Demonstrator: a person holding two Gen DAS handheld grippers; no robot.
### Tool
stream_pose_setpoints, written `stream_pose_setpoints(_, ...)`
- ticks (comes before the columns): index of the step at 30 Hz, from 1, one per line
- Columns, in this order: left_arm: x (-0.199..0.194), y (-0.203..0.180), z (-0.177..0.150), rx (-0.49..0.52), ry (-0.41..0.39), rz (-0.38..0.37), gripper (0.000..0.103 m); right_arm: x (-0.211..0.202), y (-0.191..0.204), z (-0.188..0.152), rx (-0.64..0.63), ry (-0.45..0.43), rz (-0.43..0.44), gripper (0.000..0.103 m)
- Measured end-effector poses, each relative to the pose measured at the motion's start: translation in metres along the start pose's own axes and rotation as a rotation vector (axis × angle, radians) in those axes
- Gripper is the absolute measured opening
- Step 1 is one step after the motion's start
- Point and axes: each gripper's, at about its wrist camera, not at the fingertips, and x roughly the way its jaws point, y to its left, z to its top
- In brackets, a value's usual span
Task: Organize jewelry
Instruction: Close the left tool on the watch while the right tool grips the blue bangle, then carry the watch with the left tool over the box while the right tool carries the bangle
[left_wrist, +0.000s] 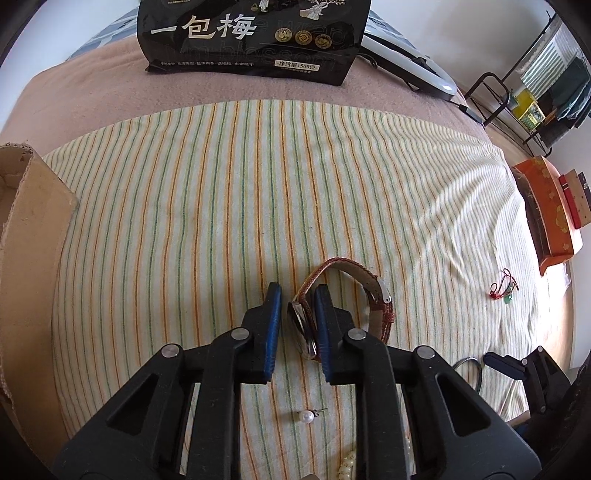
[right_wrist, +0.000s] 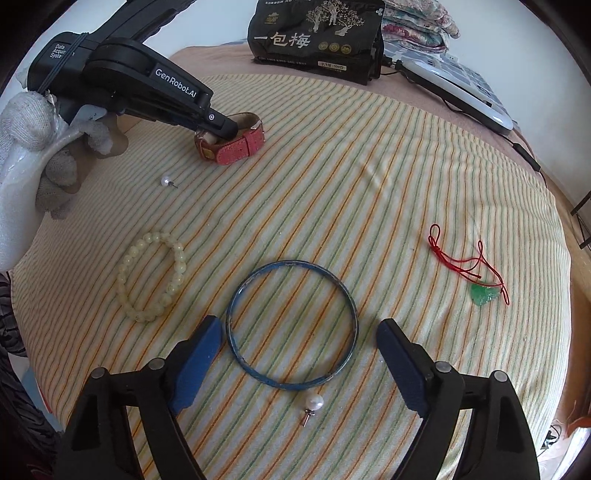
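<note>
A red-strapped watch (left_wrist: 384, 314) stands on its side on the striped cloth (left_wrist: 221, 203). My left gripper (left_wrist: 297, 297) is shut on its case, one blue pad on each side. From the right wrist view, the left gripper (right_wrist: 218, 133) comes down on the watch (right_wrist: 240, 147), held by a gloved hand (right_wrist: 33, 125). My right gripper (right_wrist: 301, 326) stands open and wide around a blue bangle (right_wrist: 291, 263) lying flat, with the pads just outside the ring. A pale bead bracelet (right_wrist: 123, 275), two pearl studs (right_wrist: 165, 181) (right_wrist: 314, 401) and a red cord with a green pendant (right_wrist: 484, 293) lie loose.
A cardboard box (left_wrist: 29, 229) stands at the cloth's left edge. At the back, a black snack bag (right_wrist: 317, 33) stands beside a white device (right_wrist: 461, 88) with a cable. An orange box (left_wrist: 550, 214) sits off the right edge.
</note>
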Motion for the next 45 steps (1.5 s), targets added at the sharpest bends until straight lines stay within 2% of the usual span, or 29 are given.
stream_pose_setpoints(3, 0.0, -0.002, 0.0, -0.003, -0.001, 0.0, 0.013, -0.002, 0.001, 0.0, -0.002, -0.002, 0.008, 0.074)
stream_pose_setpoints(10, -0.004, -0.004, -0.001, 0.0, -0.008, -0.001, 0.012, -0.005, 0.002, 0.0, -0.003, -0.011, -0.006, 0.073)
stream_pose_setpoints(18, -0.019, -0.001, 0.0, -0.003, -0.04, -0.013, 0.012, -0.021, -0.003, 0.009, 0.024, -0.059, -0.022, 0.073)
stream_pose_setpoints(33, -0.078, 0.013, -0.003, -0.002, -0.156, -0.021, 0.012, -0.058, 0.002, 0.035, 0.062, -0.156, -0.033, 0.073)
stream_pose_setpoints(45, -0.124, 0.037, -0.014, -0.003, -0.24, -0.002, 0.012, -0.084, 0.027, 0.063, 0.062, -0.234, -0.038, 0.073)
